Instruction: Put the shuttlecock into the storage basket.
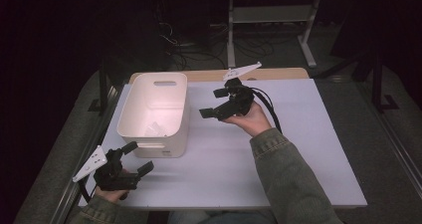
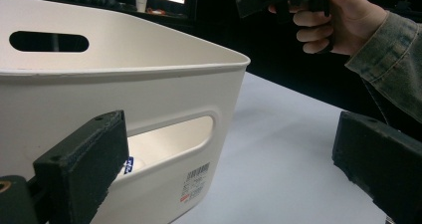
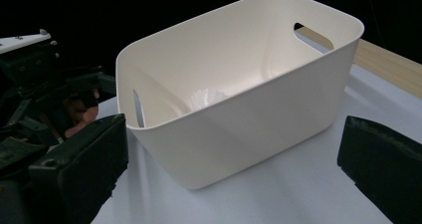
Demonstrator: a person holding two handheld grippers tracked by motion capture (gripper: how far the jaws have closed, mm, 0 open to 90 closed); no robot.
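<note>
Your left claw [image 1: 138, 158] sits low at the near left, gripped in your left hand [image 1: 110, 194], its jaws spread wide with nothing between them and aimed forward and to the right. Your right claw [image 1: 213, 102] is raised in your right hand [image 1: 249, 118], sleeve [image 1: 286, 174] angled inward, jaws apart too, aimed leftward.

Small pale items [image 1: 155, 128] on the floor of the white plastic bin [image 1: 130, 115], near the worktop's left edge, are too blurred to identify; its wall partly hides them.
</note>
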